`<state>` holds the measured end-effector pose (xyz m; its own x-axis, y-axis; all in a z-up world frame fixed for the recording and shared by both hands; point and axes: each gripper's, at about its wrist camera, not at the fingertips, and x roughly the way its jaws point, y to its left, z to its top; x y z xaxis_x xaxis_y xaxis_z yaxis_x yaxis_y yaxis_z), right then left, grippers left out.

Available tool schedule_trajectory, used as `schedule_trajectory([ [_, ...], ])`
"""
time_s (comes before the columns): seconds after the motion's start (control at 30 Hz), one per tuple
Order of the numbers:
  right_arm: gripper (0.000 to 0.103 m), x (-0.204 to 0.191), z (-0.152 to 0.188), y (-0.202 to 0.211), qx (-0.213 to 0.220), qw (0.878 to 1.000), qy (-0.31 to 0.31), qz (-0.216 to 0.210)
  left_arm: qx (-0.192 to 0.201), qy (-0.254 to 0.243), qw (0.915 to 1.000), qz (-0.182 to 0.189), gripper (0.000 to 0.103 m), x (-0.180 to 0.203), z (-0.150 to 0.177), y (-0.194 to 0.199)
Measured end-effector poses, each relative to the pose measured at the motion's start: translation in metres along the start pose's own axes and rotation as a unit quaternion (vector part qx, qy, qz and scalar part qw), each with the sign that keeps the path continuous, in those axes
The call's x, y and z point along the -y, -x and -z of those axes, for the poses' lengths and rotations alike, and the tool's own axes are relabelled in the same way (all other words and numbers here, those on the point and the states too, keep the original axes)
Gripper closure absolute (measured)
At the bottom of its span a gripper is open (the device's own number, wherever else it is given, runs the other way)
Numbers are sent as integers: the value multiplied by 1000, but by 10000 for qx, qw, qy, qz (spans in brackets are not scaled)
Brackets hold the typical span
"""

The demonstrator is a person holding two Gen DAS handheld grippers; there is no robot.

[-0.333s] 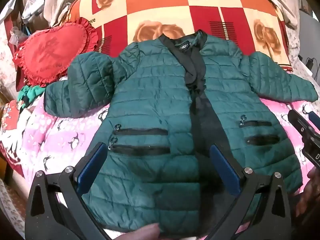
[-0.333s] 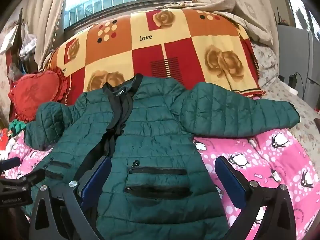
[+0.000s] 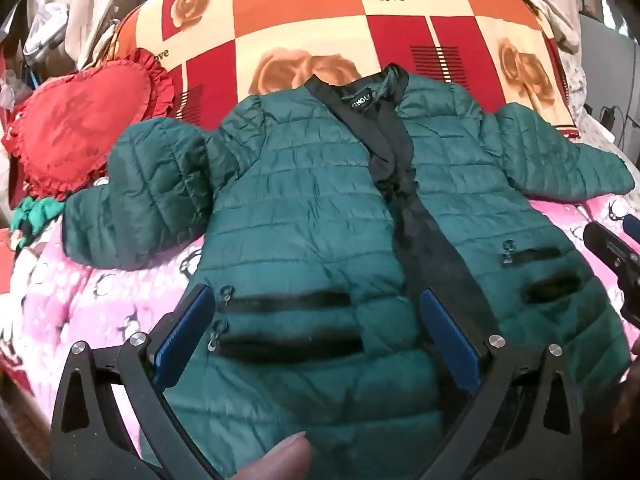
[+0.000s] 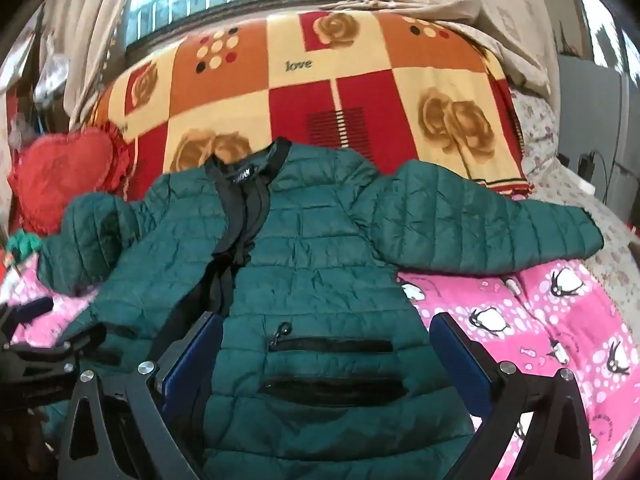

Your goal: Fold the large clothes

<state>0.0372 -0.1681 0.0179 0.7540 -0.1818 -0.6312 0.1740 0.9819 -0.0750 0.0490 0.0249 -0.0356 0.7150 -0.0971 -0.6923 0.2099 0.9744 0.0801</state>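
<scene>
Green puffer jacket (image 3: 320, 208) is laid out front-up on the bed, collar at 12 o'clock against the rose-patterned blanket (image 3: 320, 40), hem down at 6 nearest the camera. Both sleeves are spread out sideways, one toward 9 o'clock near the red heart pillow (image 3: 80, 120), the other toward 3 o'clock across the pink penguin sheet (image 4: 540, 320). Front is open down the middle with the black lining showing.

What changed compared with a moment back: honestly not much. The left tongs (image 3: 316, 344) have crept in a bit closer and lower over the hem, so the pockets and zipper pulls look bigger between the blue pads. The view from the right tongs (image 4: 324, 364) is pretty much the same. The jacket itself hasn't budged, no fold, nothing lifted.

Both pairs of tongs are spread wide with nothing pinched in them. Left pair hangs over the pocket side at 7 o'clock of the jacket, right pair over the other pocket panel. A fingertip (image 3: 276, 460) pokes in at the bottom of the left view, that's just the person holding the tool.

So my read: this is the lining-up bit before the first grab. Folding hasn't started, and the sleeves probably need to come in first. Puffy slippery fabric, so I'd expect it to spring back open.
</scene>
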Motion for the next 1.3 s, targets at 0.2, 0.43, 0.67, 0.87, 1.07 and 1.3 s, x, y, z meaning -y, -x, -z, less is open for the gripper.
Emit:
schedule_trajectory([
  [0.2, 0, -9, 9, -6, -19, 9994, 334, 54, -139, 250, 9996, 86, 0, -14, 4, -24],
  [0.43, 0, -2, 14, -10, -46, 9995, 273, 163, 41, 308, 9995, 101, 0, -16, 3, -19],
  [0.67, 0, 0, 12, -10, -38, 9994, 271, 191, 25, 313, 9994, 125, 0, -15, 6, -20],
  [0.87, 0, 0, 11, -11, -39, 9994, 271, 200, -2, 266, 9996, 130, 0, -13, 8, -22],
  [1.07, 0, -1, 14, -11, -35, 9993, 316, 211, -38, 245, 9995, 190, 0, -11, 9, -23],
  [1.3, 0, -2, 13, -11, -28, 9993, 307, 206, -108, 221, 9993, 289, 0, -9, 10, -26],
])
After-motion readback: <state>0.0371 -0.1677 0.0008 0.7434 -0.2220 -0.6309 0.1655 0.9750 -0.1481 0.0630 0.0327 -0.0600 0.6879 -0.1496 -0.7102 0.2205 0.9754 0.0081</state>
